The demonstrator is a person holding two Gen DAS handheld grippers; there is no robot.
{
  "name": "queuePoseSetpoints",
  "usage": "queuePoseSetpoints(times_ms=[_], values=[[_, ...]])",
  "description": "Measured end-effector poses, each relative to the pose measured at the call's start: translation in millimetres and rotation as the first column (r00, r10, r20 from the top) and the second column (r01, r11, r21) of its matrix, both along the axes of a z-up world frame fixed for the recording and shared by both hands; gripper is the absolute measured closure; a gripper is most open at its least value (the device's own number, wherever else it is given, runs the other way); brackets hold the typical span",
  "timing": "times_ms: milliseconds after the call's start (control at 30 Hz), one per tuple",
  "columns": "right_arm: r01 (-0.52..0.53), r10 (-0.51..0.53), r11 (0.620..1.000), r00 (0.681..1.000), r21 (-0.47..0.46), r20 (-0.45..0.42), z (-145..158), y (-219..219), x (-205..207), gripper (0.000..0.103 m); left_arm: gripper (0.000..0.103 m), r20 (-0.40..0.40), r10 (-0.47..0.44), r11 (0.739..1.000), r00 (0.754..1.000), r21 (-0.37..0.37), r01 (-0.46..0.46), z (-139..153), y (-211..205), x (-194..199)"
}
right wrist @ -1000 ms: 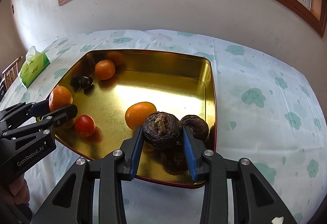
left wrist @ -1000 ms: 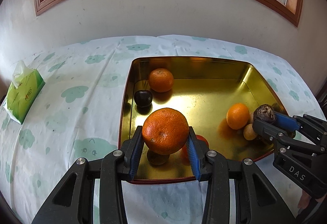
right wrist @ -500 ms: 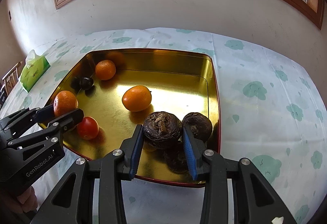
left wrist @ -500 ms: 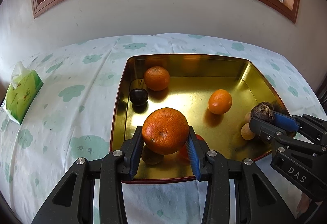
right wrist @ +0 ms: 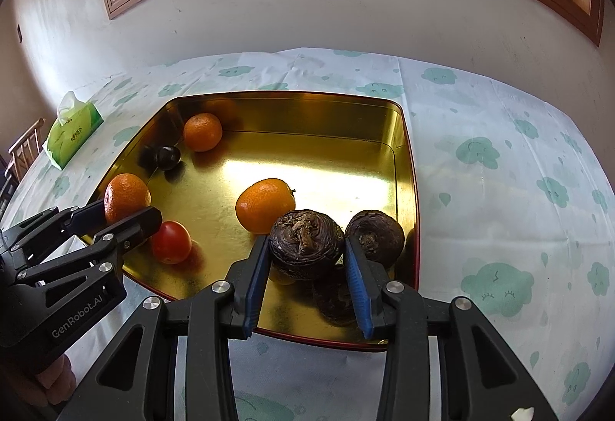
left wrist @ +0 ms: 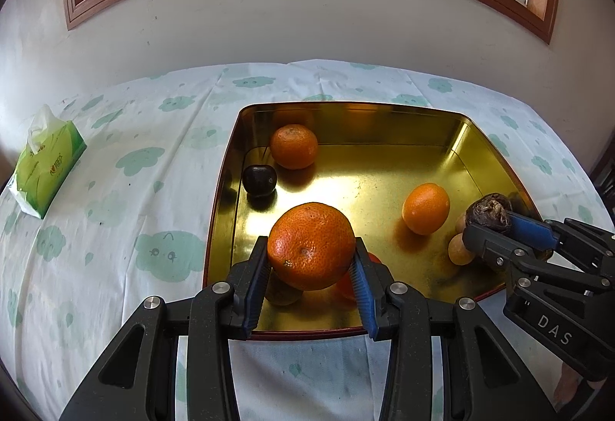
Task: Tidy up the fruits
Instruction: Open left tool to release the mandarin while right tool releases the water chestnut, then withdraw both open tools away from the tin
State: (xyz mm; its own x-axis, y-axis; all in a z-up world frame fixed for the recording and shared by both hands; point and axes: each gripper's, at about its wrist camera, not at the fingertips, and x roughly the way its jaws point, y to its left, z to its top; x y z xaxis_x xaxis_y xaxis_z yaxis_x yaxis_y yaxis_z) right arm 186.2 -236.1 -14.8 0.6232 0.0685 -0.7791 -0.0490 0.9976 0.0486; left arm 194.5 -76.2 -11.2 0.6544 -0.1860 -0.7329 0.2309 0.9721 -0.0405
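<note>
A gold tray (left wrist: 384, 121) (right wrist: 292, 102) sits on the cloud-print tablecloth. My left gripper (left wrist: 310, 265) is shut on a big orange mandarin (left wrist: 311, 245) above the tray's near left corner; it also shows in the right wrist view (right wrist: 127, 196). My right gripper (right wrist: 305, 259) is shut on a dark brown water chestnut (right wrist: 305, 244) above the tray's near right corner, seen also in the left wrist view (left wrist: 490, 209). In the tray lie another mandarin (left wrist: 294, 146), a dark plum (left wrist: 259, 180), a small orange (left wrist: 426, 207) (right wrist: 265, 203), a red tomato (right wrist: 171, 242) and more water chestnuts (right wrist: 374, 234).
A green tissue pack (left wrist: 48, 167) (right wrist: 73, 130) lies on the tablecloth far left of the tray. A white wall and a wood-framed window stand behind the table. A small yellow fruit (left wrist: 459, 250) lies by the tray's right wall.
The small loose orange has rolled across the tray floor. Both grippers have lifted a little and pulled back slightly, each still holding its fruit.
</note>
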Motion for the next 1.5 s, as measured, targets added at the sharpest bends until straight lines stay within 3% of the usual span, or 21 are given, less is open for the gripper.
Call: queuePoseSetpoints(times_ms=[267,567,733,1500], values=[[0.003,-0.003,1.000,1.000,0.003,-0.009,0,2,-2,0.065,0.061,-0.013,0.008,1.000,1.000,0.011,-0.008,2,0,-1],[-0.001,0.001,1.000,1.000,-0.008,-0.005,1,8,-5,0.050,0.059,-0.032,0.016,1.000,0.999,0.010,-0.016,4,1,-1],[-0.005,0.005,1.000,1.000,-0.004,-0.010,3,6,-6,0.049,0.053,-0.028,0.022,1.000,0.999,0.019,-0.022,6,1,-4],[0.016,-0.016,1.000,0.998,0.000,0.054,34,7,-47,0.047,0.052,0.047,0.085,0.996,0.995,0.026,-0.086,37,17,-54]])
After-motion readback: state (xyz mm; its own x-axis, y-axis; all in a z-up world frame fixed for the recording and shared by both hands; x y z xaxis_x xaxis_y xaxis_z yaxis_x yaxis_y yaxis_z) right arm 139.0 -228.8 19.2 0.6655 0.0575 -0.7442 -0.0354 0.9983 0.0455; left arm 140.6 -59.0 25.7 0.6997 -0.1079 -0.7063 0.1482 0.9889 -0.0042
